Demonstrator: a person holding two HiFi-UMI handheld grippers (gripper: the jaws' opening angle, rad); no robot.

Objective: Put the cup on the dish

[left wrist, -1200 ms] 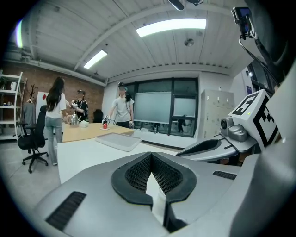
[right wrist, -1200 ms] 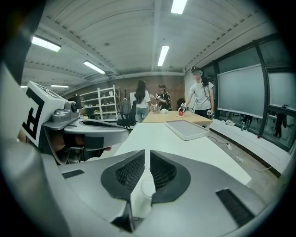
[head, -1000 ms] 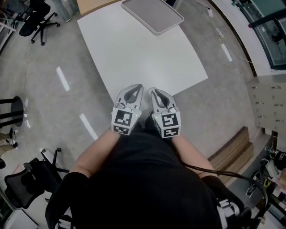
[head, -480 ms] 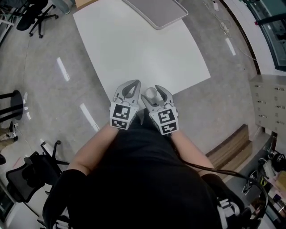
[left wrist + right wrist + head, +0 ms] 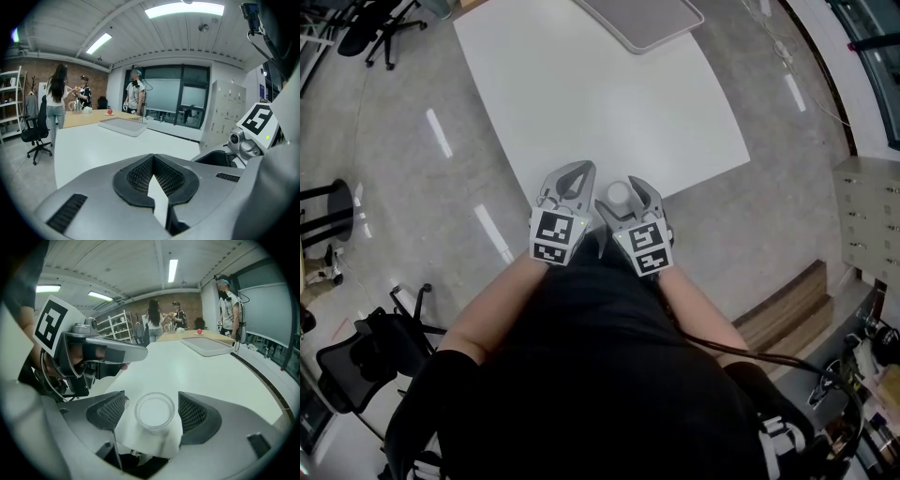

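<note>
A small translucent white cup point(image 5: 619, 195) stands upright on the white table point(image 5: 581, 94), close to its near edge. My right gripper point(image 5: 625, 190) is open around it; its jaws have just been opening, and in the right gripper view the cup point(image 5: 154, 411) sits between the pads with a gap on each side. My left gripper point(image 5: 575, 172) is beside it on the left, shut and empty, its pads point(image 5: 140, 171) meeting over the table's edge. I see no dish in any view.
A grey tray point(image 5: 642, 21) lies at the table's far end. Office chairs point(image 5: 380, 33) stand on the floor to the left, a wooden step point(image 5: 787, 305) to the right. People stand by a wooden table with a red apple point(image 5: 199, 331) far off.
My right gripper's jaws have spread apart and the cup now shows between them. Both grippers have sunk slightly toward the table's near edge.
</note>
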